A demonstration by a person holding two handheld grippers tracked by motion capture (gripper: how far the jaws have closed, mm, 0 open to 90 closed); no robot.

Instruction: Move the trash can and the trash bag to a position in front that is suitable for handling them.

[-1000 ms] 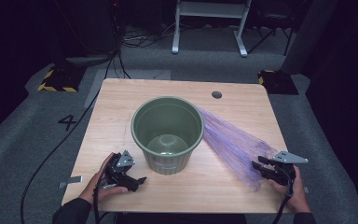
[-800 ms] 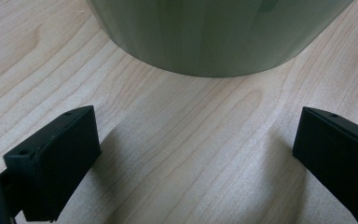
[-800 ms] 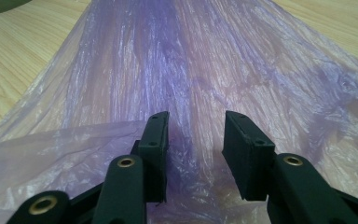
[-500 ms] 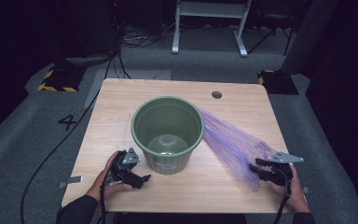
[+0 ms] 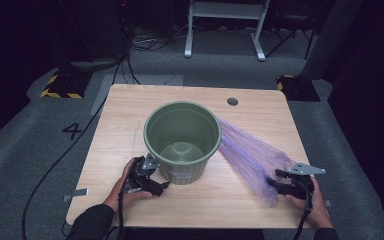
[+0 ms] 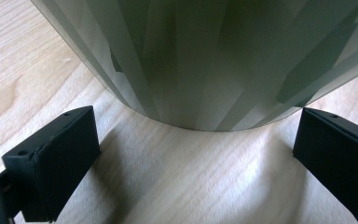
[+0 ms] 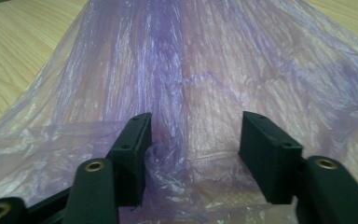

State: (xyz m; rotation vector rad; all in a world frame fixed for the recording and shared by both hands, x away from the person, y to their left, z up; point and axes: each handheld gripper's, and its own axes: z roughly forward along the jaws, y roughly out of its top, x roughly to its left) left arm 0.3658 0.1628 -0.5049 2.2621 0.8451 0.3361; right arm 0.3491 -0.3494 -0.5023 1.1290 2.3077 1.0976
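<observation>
Item: purple plastic bag (image 5: 250, 155). It lay flat on the wooden table (image 5: 130, 115), fanned out from the right side of the green bucket (image 5: 182, 140) toward my right gripper (image 5: 280, 184) at the near right edge. I judged it very light, limp and slippery, a thin film apt to tear or slide out of a shallow pinch. The gathered, wrinkled end just before the jaws in the right gripper view (image 7: 168, 154) looked the best place to take hold, as the bunched layers gave more to bite on.

Right gripper: jaws had just been opening; they stood parted with film lying between them, the pads not pressing on it.

Item: green bucket. Upright, mid-table, empty as far as I could see; stiff plastic, smooth tapered wall, likely light and prone to skid.

Left gripper (image 5: 152, 182): jaws spread wide at the foot of the bucket (image 6: 205, 60), clasping nothing.
</observation>
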